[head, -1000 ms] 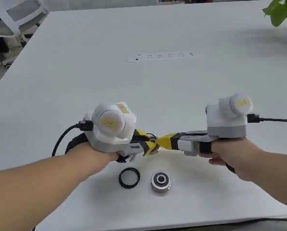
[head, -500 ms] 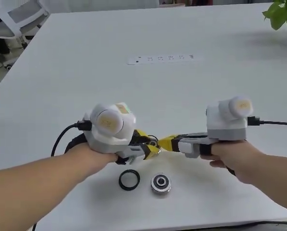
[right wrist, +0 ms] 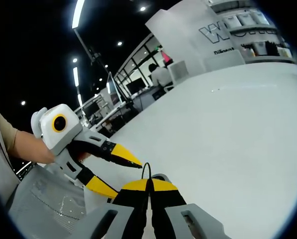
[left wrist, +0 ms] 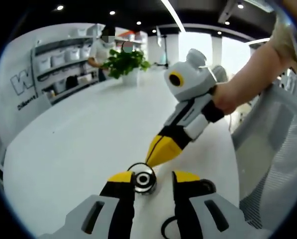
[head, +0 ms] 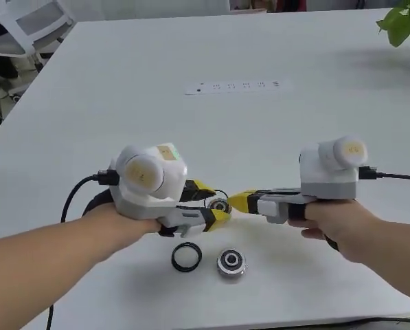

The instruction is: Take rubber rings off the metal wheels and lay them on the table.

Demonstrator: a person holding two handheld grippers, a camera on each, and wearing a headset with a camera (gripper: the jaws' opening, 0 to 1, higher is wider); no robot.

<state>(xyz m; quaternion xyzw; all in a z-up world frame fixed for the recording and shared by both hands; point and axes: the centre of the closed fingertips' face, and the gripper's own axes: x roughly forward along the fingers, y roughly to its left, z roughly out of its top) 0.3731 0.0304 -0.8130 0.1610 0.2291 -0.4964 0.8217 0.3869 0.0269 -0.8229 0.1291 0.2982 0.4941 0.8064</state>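
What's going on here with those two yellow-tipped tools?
A person at a white table holds a gripper in each hand. The left gripper has a small metal wheel between its jaws; whether it is clamped is unclear. The right gripper is shut on that wheel's black rubber ring. A loose ring already lies on the table beside a bare wheel.

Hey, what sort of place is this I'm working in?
Probably an office or meeting room: a long white table with a built-in socket strip, a mesh office chair, and wall shelves.
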